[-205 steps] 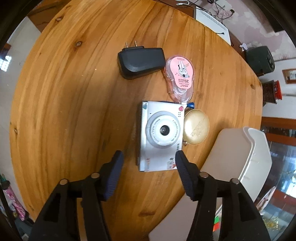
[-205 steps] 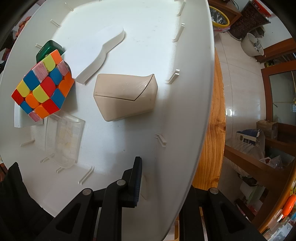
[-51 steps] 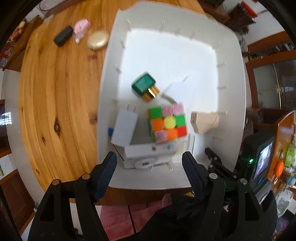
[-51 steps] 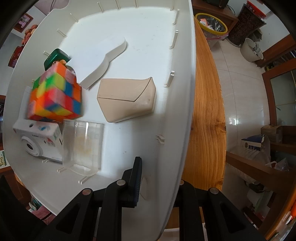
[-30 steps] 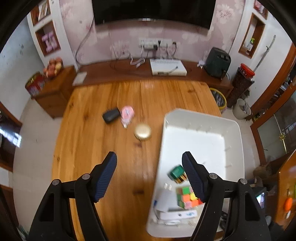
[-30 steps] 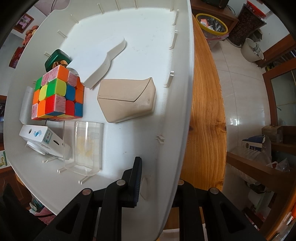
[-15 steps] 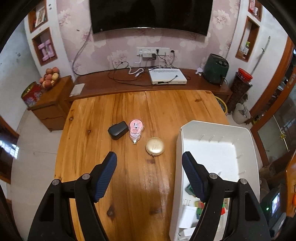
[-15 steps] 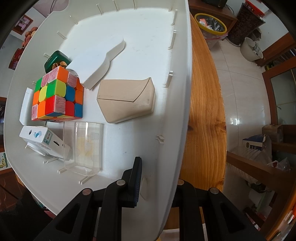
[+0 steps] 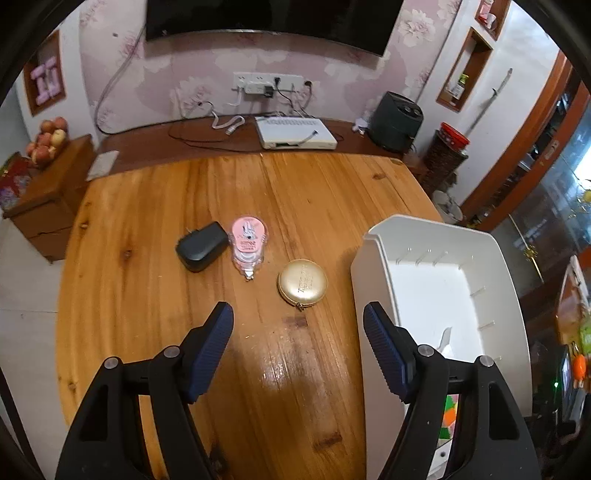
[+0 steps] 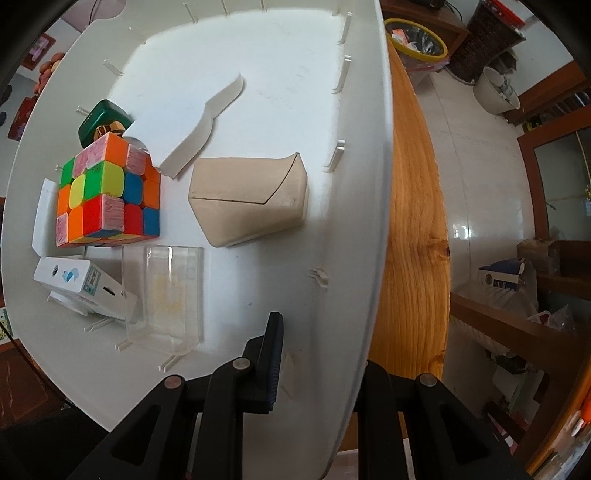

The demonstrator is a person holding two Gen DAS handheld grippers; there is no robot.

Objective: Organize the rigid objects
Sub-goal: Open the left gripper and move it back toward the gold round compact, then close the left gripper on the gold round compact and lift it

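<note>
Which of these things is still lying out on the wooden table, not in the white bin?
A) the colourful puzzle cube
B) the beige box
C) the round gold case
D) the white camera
C: the round gold case lies on the wooden table, left of the white bin.

Pink floral wallpaper (image 9: 192,85) behind a dark sideboard (image 9: 192,142), a wall-mounted television (image 9: 266,18), pale tiled floor (image 10: 476,184).

Wooden table (image 9: 288,369) bearing charger (image 9: 201,246), pink dispenser (image 9: 248,240), gold compact (image 9: 302,282), white bin (image 9: 373,280).
</note>
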